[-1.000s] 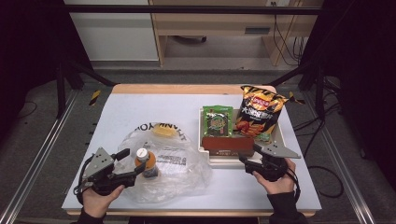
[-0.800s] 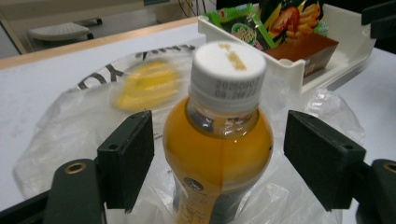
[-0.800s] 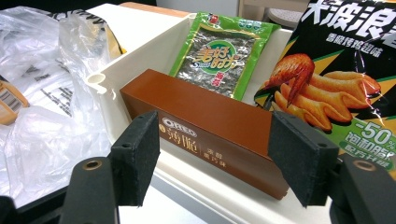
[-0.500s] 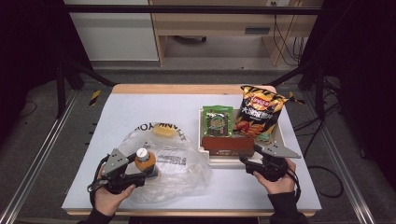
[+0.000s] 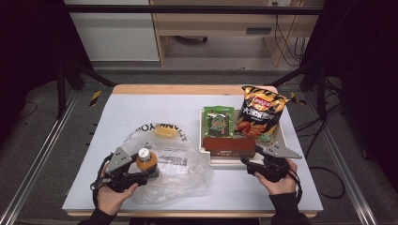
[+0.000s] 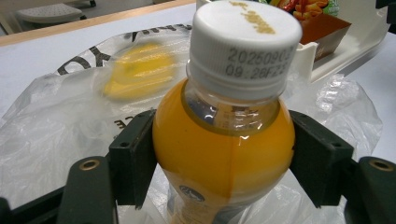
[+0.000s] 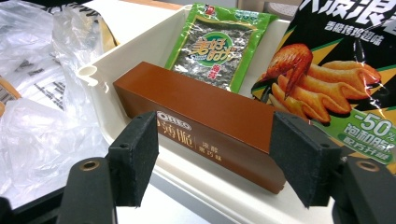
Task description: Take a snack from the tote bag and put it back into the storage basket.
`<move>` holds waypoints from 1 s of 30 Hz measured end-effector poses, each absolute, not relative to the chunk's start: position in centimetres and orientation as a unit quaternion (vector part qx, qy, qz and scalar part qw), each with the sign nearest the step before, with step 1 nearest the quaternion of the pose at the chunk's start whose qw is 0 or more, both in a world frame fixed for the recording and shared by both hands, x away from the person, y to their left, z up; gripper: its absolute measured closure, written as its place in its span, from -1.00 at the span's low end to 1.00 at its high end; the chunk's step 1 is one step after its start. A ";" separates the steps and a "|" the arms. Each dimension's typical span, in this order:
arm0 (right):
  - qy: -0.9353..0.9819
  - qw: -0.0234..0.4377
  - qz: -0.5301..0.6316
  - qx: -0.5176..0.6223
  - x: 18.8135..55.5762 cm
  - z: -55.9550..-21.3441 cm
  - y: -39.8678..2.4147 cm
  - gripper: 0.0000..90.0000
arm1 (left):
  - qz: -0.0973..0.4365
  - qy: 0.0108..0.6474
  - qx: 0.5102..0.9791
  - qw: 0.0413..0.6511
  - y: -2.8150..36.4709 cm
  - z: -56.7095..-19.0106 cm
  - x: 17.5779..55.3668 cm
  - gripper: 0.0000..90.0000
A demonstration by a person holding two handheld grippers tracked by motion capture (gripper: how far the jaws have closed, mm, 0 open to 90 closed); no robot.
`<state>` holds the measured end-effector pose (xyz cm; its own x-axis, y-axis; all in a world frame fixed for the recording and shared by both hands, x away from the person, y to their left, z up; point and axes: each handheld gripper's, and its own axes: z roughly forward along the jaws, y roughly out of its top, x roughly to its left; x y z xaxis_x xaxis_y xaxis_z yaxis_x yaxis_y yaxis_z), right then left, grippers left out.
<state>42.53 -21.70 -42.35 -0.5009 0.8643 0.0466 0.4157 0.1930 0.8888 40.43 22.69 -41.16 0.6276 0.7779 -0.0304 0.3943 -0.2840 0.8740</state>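
My left gripper [image 6: 219, 158] has slid in from the lower left and its jaws have just been closing around the orange juice bottle [image 6: 224, 140], pads now touching it, on the plastic bag [image 5: 183, 164]. My right gripper [image 7: 219, 158] waits open before the brown box [image 7: 205, 116].

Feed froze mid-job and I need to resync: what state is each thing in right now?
Juice bottle: capped, upright on the plastic bag, between the left tool's pads.
Left tool: closing, pads at the bottle's sides.
Right tool: open, empty, facing the brown box.
Tray: holds box, seaweed packet, chip bag.
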 end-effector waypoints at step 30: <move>0.730 0.247 0.461 0.440 42.5 -42.2 -22.1 -0.26 | 0.182 0.328 0.785 0.494 16.3 -41.1 43.3 -0.34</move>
